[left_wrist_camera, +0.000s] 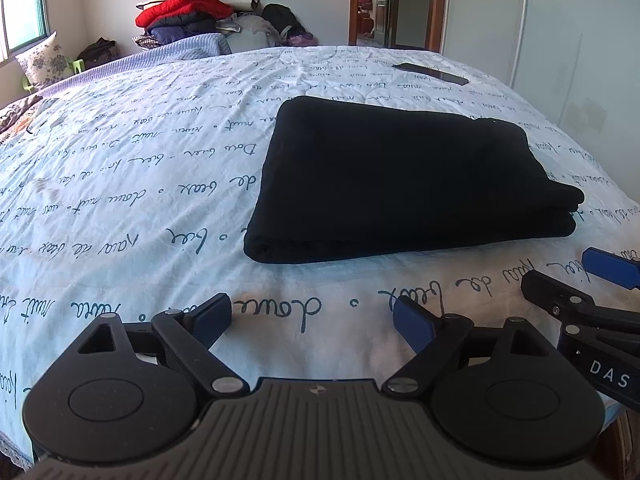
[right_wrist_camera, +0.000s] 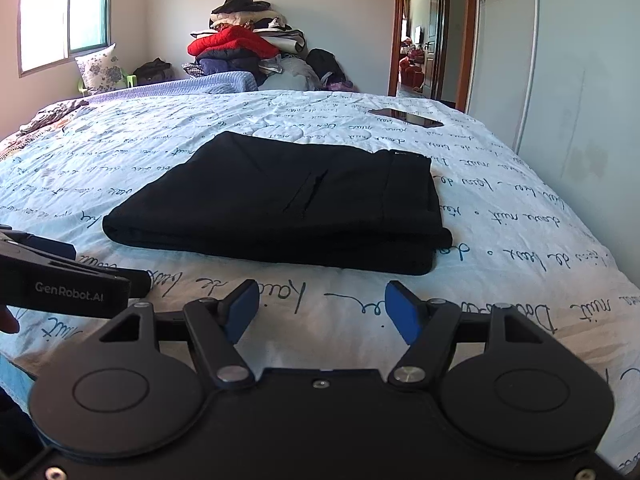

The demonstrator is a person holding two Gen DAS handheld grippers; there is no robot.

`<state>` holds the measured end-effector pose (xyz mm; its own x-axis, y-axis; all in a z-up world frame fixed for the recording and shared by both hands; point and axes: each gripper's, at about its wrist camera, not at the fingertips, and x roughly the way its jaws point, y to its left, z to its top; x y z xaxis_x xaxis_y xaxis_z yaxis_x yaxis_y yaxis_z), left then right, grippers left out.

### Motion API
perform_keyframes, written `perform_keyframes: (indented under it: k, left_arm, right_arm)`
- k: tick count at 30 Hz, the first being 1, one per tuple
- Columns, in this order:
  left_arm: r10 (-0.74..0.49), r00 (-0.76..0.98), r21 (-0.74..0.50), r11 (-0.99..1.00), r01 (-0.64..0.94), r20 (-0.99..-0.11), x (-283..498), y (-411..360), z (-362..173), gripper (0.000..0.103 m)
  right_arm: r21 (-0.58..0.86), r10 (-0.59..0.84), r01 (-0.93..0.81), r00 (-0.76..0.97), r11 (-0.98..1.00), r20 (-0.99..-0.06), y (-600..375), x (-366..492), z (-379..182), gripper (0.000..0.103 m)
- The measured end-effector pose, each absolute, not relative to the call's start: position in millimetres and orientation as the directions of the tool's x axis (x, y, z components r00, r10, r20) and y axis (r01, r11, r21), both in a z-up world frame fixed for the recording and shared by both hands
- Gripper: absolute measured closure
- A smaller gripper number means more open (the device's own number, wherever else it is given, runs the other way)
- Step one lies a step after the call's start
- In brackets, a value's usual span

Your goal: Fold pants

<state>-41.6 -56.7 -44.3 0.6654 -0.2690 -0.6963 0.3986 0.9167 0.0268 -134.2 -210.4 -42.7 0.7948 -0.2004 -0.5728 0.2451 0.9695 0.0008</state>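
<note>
The black pants [left_wrist_camera: 392,180] lie folded into a thick rectangle on the bed, seen too in the right wrist view [right_wrist_camera: 288,204] with a pocket slit on top. My left gripper [left_wrist_camera: 312,320] is open and empty, just short of the pants' near edge. My right gripper [right_wrist_camera: 322,308] is open and empty, also just short of the near edge. The right gripper shows at the right edge of the left wrist view [left_wrist_camera: 592,280]; the left gripper's body shows at the left of the right wrist view [right_wrist_camera: 60,284].
The bed carries a pale blue quilt with script print [left_wrist_camera: 120,184]. A dark phone [left_wrist_camera: 430,73] lies at the far right of the bed, also in the right wrist view [right_wrist_camera: 406,117]. A pile of clothes [right_wrist_camera: 244,56] stands behind the bed. A wardrobe door [right_wrist_camera: 560,80] stands to the right.
</note>
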Motion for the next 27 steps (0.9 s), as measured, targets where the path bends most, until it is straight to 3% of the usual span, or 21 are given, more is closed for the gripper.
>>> perform_keyframes:
  k: [17, 21, 27]
  left_arm:
    - [-0.245, 0.668, 0.052, 0.919, 0.392, -0.703, -44.9, -59.1, -47.4, 0.006]
    - [-0.237, 0.664, 0.051, 0.922, 0.384, -0.709, -44.3, -58.0, -46.4, 0.005]
    - [-0.231, 0.655, 0.044, 0.926, 0.374, -0.72, -43.0, -55.4, -45.6, 0.004]
  right_arm:
    - [0.006, -0.193, 0.241, 0.789, 0.97, -0.583, -209.5, -134.9, -45.7, 0.03]
    - [0.014, -0.187, 0.237, 0.799, 0.971, -0.571, -207.7, -137.4, -42.4, 0.023]
    - [0.01, -0.178, 0.222, 0.807, 0.975, -0.563, -200.8, -140.3, -39.1, 0.023]
